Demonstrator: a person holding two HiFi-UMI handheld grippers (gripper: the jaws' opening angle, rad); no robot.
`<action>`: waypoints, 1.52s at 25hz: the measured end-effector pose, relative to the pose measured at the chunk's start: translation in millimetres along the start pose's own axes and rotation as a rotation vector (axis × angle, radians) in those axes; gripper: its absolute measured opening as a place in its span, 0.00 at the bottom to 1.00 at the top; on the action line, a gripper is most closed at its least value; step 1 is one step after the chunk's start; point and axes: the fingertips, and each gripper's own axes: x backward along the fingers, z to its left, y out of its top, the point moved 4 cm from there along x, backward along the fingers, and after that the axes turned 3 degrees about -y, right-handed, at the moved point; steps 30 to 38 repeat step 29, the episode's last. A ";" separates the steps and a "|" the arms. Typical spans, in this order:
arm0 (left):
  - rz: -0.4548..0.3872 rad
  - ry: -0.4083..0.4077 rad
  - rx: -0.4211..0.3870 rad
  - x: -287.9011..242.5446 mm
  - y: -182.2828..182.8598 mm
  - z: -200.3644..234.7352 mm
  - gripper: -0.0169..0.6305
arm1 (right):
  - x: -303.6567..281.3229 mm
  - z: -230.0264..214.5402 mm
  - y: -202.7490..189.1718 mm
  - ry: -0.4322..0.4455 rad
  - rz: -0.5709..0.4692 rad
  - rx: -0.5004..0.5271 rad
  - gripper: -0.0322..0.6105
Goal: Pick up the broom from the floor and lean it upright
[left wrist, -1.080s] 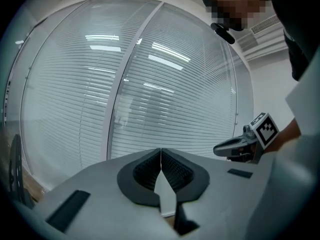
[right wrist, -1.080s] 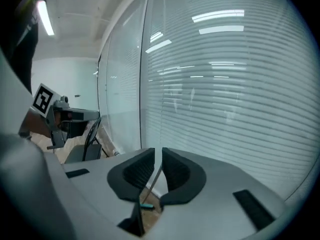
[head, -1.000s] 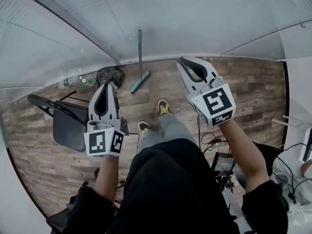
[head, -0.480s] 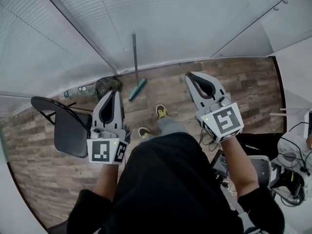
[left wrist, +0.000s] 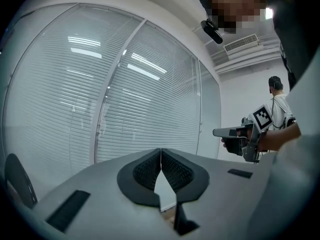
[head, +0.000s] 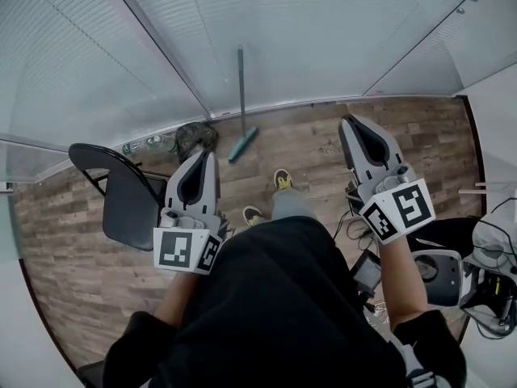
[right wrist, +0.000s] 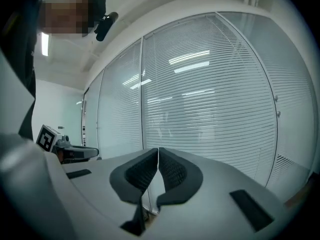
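Broom (head: pixel 241 95) is leaning upright against the glass wall (head: pixel 323 39) ahead of you, its head resting on the floor (head: pixel 307 140). It is sitting nearer your left hand-held gripper (head: pixel 208 155) than your right hand-held gripper (head: pixel 349 121). Both are pressing their jaws together on nothing.

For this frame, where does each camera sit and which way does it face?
Head view: on the person's head, looking steeply down at the floor and the broom standing against the blinds; arms, legs, left gripper and right gripper show.
Left gripper view: rides the left gripper, looks along its closed fingers toward the blinds; torso at right.
Right gripper view: rides the right gripper, looks along its closed fingers toward the blinds; torso at left.
Shared: each gripper view catches the other gripper; all show the blinds.
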 end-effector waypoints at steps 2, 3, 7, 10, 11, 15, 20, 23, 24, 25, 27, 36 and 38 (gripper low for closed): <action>-0.021 0.002 0.000 4.7 10.7 5.0 0.06 | 0.4 3.4 6.8 -0.013 -0.014 0.002 0.09; -0.034 0.004 0.002 6.5 15.9 8.1 0.06 | -0.3 5.4 9.6 -0.018 -0.018 0.008 0.09; -0.069 0.005 0.001 6.8 28.2 16.2 0.06 | -0.1 8.3 13.5 -0.039 -0.020 0.027 0.08; -0.079 0.008 0.008 6.9 28.7 21.2 0.06 | 2.0 8.2 9.6 -0.044 -0.010 0.022 0.08; -0.080 0.010 0.011 6.8 28.0 23.3 0.06 | 2.0 8.2 8.3 -0.043 -0.007 0.021 0.08; -0.078 0.022 0.021 4.3 24.6 32.6 0.06 | -4.5 8.5 6.0 -0.044 -0.004 0.022 0.08; -0.067 0.021 0.034 3.2 21.1 43.4 0.06 | -16.7 12.3 4.8 -0.041 0.000 0.023 0.08; -0.071 0.021 0.035 3.7 21.1 43.2 0.06 | -19.9 13.3 3.7 -0.030 -0.006 0.017 0.08; -0.074 0.020 0.035 3.8 20.9 42.1 0.06 | -20.3 13.1 2.8 -0.028 -0.007 0.016 0.08; -0.073 0.018 0.035 2.9 20.3 41.2 0.06 | -20.9 12.5 1.6 -0.026 -0.006 0.016 0.08; -0.067 0.012 0.034 -1.0 18.6 40.3 0.06 | -23.6 10.5 -0.9 -0.023 -0.006 0.014 0.08; -0.059 0.009 0.031 -5.2 17.2 40.5 0.06 | -27.1 8.7 -3.2 -0.019 -0.007 0.011 0.08; -0.059 0.009 0.031 -5.2 17.2 40.5 0.06 | -27.1 8.7 -3.2 -0.019 -0.007 0.011 0.08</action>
